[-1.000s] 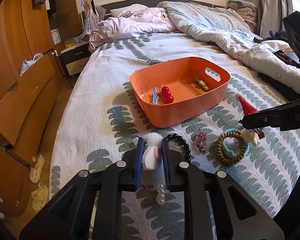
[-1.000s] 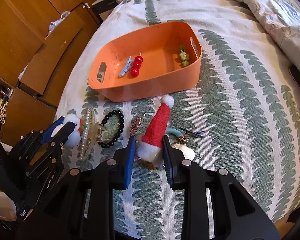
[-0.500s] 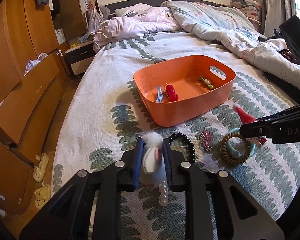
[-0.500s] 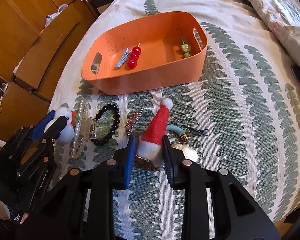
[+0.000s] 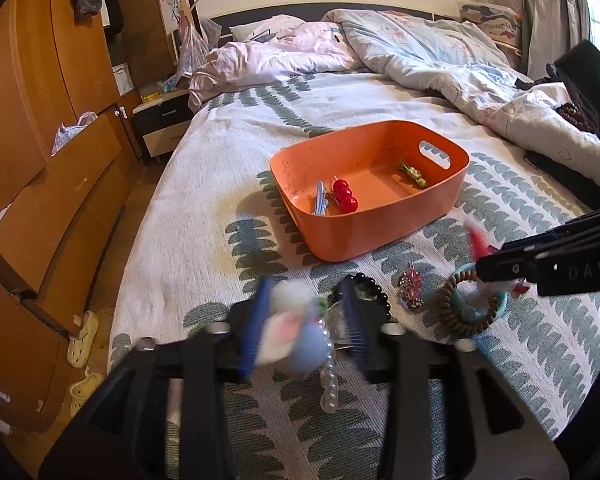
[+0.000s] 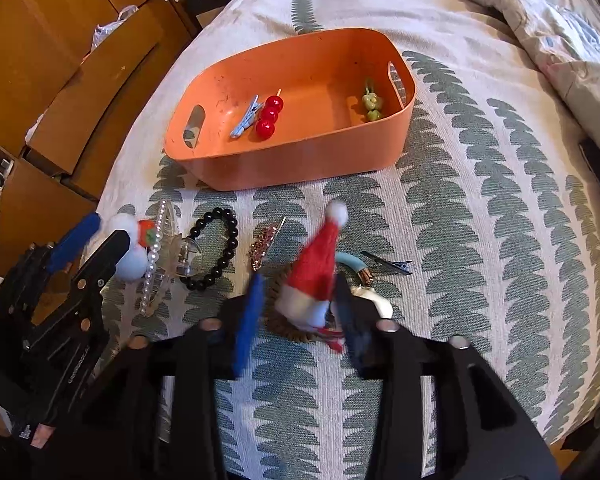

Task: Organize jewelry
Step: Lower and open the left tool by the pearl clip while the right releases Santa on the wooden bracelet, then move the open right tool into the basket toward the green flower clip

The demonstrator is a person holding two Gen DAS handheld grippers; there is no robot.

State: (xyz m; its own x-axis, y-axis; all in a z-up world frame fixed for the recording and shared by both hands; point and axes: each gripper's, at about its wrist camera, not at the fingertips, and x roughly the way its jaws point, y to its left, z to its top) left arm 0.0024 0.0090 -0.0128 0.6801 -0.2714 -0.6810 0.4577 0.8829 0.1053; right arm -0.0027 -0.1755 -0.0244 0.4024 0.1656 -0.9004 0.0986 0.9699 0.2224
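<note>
Near the bin [image 6: 300, 152], the light, soft Santa hat [image 6: 314, 276] and pom-pom clip [image 5: 296, 336] lay between opening tools [image 6: 296, 312] [image 5: 304, 320], best pinched at the stiffer bases.

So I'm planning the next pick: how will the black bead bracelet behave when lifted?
The black bead bracelet looks like round beads on a cord, so it will probably sag floppy rather than hold its ring shape. The glossy beads may slip between jaws. It looks light.
</note>
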